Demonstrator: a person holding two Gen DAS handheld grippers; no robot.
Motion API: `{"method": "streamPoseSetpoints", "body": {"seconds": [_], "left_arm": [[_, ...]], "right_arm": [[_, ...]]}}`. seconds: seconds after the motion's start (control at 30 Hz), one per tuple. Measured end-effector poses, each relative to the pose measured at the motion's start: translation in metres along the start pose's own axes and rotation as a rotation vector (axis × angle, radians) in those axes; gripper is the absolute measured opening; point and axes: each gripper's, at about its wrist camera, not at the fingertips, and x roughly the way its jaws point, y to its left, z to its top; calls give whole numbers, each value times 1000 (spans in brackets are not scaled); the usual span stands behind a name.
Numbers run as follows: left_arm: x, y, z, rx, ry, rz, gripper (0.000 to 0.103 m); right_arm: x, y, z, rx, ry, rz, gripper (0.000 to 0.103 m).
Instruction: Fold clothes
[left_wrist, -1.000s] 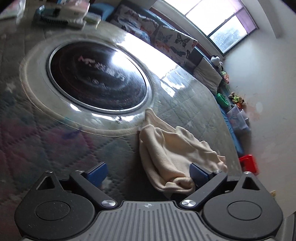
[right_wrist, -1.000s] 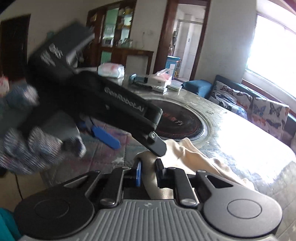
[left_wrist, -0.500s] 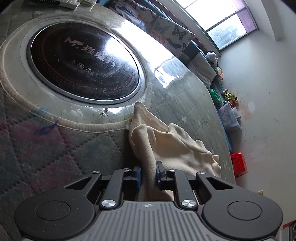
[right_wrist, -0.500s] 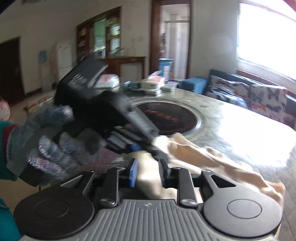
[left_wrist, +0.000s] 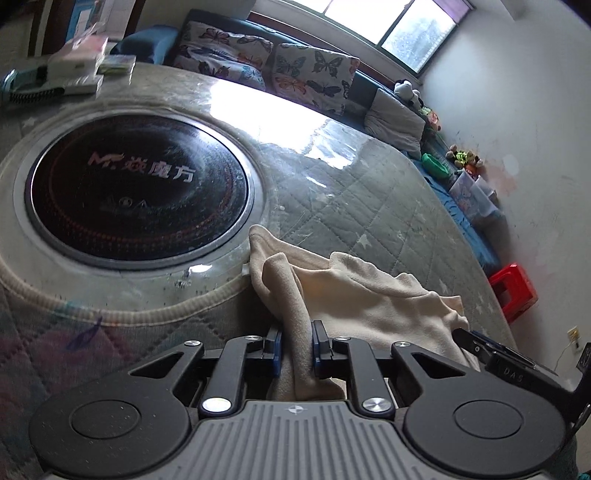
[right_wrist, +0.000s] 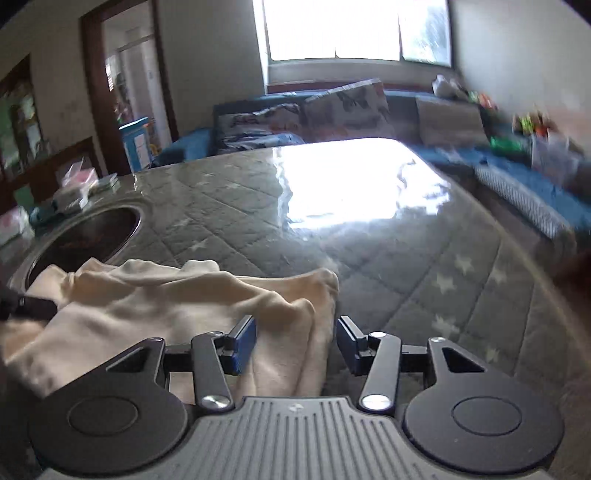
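Nearest the left wrist camera, the left gripper (left_wrist: 294, 349) has its blue-padded jaws pressed onto a bunched fold of the cream fleece garment (left_wrist: 365, 299), a soft, nappy cloth that lies rumpled on the table from the pinch out toward 2 o'clock. In the right wrist view the right gripper (right_wrist: 295, 341) stands with its jaws spread, the garment's doubled right edge (right_wrist: 317, 332) lying between the blue pads (right_wrist: 244, 341) without being clamped; the cloth spreads from there toward 10 o'clock in loose rolls. The same gripper's black tip shows at 4 o'clock in the left view, just beside the cloth. Under everything lies a grey quilted table cover (left_wrist: 354, 221) stitched in diamonds with pale stars, beneath a glossy clear sheet that throws back window glare. At 10 o'clock from the pinch sits a round black glass induction hob (left_wrist: 136, 192) with a metal ring and printed lettering, the garment's far corner touching its rim. Beyond, at 11 o'clock, small boxes and packets (left_wrist: 70, 74) rest on the table's edge. Farthest off, butterfly-print cushions (left_wrist: 314, 77) line a blue sofa, and a red plastic stool (left_wrist: 513, 291) stands on the floor at 3 o'clock.
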Motion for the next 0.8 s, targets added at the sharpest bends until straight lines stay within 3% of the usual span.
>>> {"method": "streamPoseSetpoints", "body": {"seconds": [0.07,0.1,0.17,0.5,0.8], "left_arm": [[1,-6,3,28,-5,5,16],[1,-11,5,46,-10,6,16],[2,-20,10,81,-20,7,15],[28,-92,31,222,-70,-84,14],[82,-151,36,311,-41,-120,14]], "right_arm": [[-2,-6,-2,21,-3,39,46],[-3,-9,-3,28,-5,58,30],[-6,-11,-2,22,-19,64,12],[-39,-35,36,-18,-155,-78,9],[-38,-76,55,-7,-183,-253,9]]}}
